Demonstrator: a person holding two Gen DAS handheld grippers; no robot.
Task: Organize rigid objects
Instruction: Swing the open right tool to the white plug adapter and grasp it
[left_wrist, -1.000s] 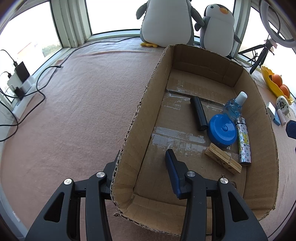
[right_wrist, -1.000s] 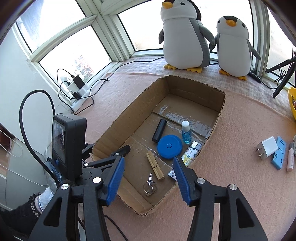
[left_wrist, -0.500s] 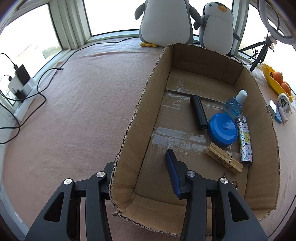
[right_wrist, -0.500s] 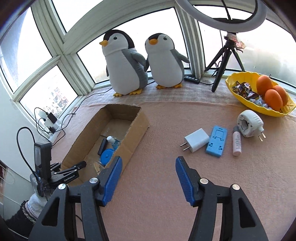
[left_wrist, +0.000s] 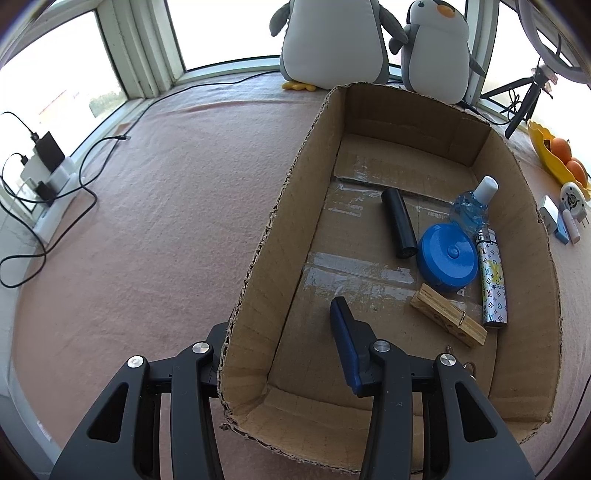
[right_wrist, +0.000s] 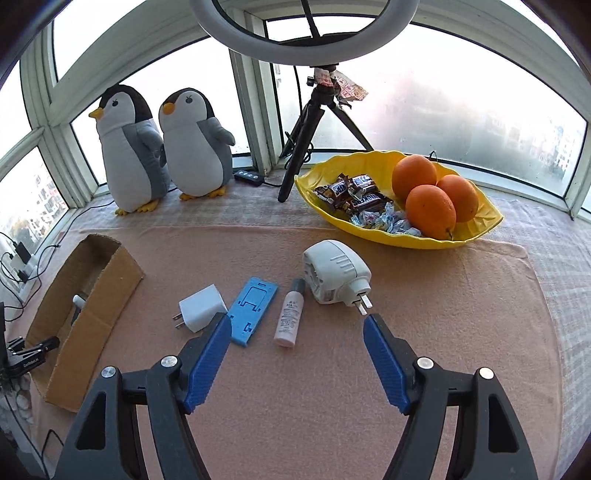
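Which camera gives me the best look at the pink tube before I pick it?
The right wrist view: the pink tube lies whole on the cloth between the blue stand and the white plug-in device. The left wrist view shows it only tiny and distorted at the right edge, beyond the cardboard box.

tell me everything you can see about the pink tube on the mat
The pink tube is a small slim cylinder, glossy like plastic, with a grey cap at the far end and fine dark print on its pale pink body. It lies flat on the pink mat, capped end pointing away, between the blue stand and the white plug, touching neither. No gripper holds it.
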